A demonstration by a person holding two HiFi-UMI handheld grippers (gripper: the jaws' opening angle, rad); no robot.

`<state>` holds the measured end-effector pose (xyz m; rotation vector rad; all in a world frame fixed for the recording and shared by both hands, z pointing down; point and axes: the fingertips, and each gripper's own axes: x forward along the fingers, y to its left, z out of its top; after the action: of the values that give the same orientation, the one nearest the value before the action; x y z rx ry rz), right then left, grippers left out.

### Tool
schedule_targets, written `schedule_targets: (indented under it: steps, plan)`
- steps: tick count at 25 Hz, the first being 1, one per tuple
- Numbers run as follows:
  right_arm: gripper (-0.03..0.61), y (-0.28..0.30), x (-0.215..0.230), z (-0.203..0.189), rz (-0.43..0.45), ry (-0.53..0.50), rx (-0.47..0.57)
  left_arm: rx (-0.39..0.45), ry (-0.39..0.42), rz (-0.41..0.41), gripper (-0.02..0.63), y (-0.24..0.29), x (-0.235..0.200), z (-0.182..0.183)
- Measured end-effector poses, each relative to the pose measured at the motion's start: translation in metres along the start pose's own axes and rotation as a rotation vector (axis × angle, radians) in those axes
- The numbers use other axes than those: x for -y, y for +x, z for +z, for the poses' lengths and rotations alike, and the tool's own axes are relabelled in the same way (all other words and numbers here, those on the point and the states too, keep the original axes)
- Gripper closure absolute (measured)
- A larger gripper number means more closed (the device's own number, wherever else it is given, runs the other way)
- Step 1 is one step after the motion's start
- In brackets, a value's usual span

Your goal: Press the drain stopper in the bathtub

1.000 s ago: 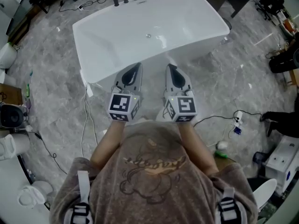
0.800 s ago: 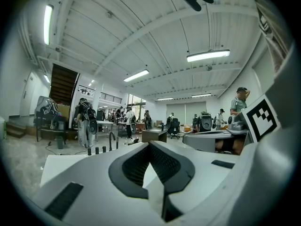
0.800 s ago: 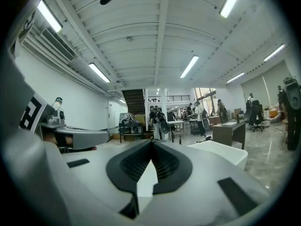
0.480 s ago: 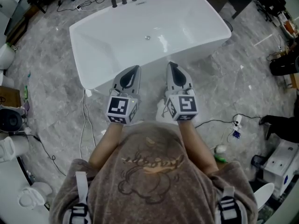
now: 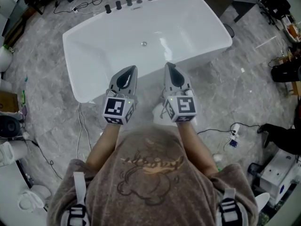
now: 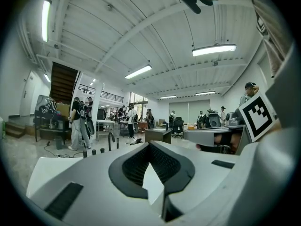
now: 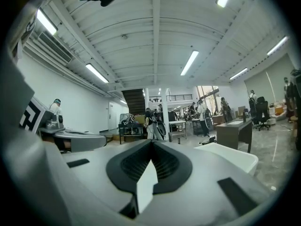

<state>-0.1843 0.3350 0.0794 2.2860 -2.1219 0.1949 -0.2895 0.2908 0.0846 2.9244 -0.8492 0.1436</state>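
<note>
The left tool [image 5: 133,68] and right tool [image 5: 168,65] are closed, empty, beside the white bathtub [image 5: 94,55]; the drain stopper [image 5: 144,44] sits well apart.

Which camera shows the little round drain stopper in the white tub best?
The head view: the small round metal drain stopper shows on the white bathtub floor. Both gripper views catch only the tub's rim.

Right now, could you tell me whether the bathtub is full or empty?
Empty: the bathtub shows a bare white floor with the drain stopper plainly visible and no waterline along its walls.
</note>
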Motion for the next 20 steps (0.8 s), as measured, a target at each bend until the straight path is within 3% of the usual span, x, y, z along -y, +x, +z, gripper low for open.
schedule_targets:
  steps: [10,20]
  plan:
    - [0.575,0.076,0.072,0.022,0.072,0.009,-0.011,0.009,0.005,0.048,0.614,0.100,-0.006,0.025]
    - [0.575,0.136,0.141,0.030,0.185,-0.002,-0.019,0.045,0.023,0.150,0.614,0.187,-0.009,0.043]
